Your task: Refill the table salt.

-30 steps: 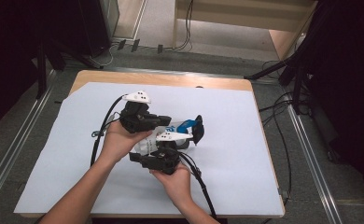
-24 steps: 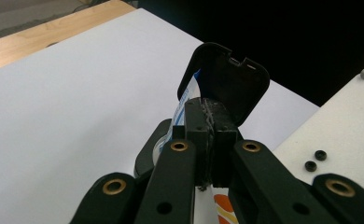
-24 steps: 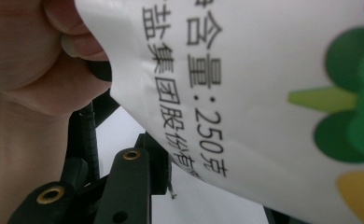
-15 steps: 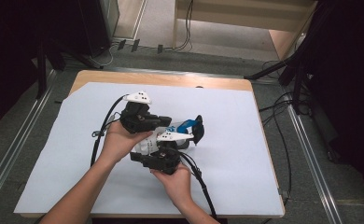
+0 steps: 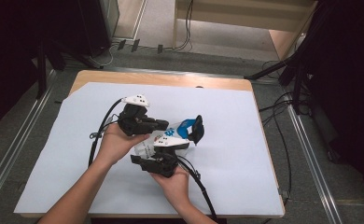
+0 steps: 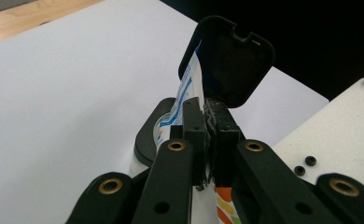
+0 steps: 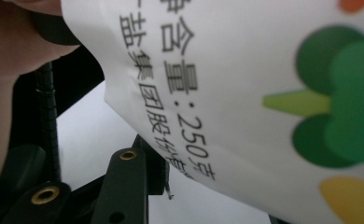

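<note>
Two grippers, one in each hand: the left gripper (image 5: 164,124) and the right gripper (image 5: 171,150). One printed white packet (image 5: 148,145) is held between them. One black clip (image 5: 197,129) sits on the packet. One white sheet (image 5: 236,140) covers one table (image 5: 171,80).

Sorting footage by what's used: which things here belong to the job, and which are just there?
In use: packet, black clip, left claw shut on the packet, right claw.
Just there: white sheet, table, floor cables.
</note>
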A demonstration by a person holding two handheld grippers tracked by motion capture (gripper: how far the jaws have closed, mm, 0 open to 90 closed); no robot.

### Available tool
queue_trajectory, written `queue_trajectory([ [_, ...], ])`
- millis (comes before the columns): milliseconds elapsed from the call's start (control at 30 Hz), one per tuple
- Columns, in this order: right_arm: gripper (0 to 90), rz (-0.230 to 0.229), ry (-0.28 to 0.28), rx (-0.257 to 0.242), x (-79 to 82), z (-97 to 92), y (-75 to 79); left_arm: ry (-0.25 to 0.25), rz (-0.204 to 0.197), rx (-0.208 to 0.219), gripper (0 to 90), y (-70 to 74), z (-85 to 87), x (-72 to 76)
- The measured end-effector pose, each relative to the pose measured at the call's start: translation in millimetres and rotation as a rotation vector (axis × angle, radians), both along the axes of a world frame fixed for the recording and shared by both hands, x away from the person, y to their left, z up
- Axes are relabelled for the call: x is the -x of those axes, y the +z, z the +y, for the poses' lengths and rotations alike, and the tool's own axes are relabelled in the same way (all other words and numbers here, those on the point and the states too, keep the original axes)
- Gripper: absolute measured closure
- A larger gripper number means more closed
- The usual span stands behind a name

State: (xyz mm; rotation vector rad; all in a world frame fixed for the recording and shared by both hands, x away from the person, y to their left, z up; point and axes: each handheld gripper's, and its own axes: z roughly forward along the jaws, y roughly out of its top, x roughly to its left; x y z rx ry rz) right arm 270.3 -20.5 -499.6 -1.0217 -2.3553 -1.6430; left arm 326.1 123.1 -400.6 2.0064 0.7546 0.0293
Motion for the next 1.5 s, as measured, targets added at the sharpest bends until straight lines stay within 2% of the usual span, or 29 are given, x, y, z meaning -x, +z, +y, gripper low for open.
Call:
queue_trajectory([
  [533, 62.5, -0.024, -0.012, 0.042, -1.4, 2.0, -12.3, -0.018, 0.034, -0.033, 84.8, -7.8, 7.0, 0.8],
  [700, 62.4, -0.023, -0.014, 0.052, -2.5, 2.6, -14.9, -0.029, 0.044, -0.067, 82.6, -11.2, 8.0, 0.5],
  [867, 62.5, -0.047, -0.018, 0.071, -2.1, 3.1, -16.6, -0.027, 0.054, -0.077, 81.9, -15.2, 9.9, -0.7],
  [1167, 62.4, -0.051, -0.025, 0.08, -1.1, 2.5, -22.3, -0.038, 0.075, -0.074, 89.0, -17.6, 18.0, -1.9],
  [1500, 61.8, -0.048, -0.028, 0.092, -1.1, 3.5, -25.6, -0.062, 0.082, -0.052, 90.0, -15.4, 28.6, -0.6],
])
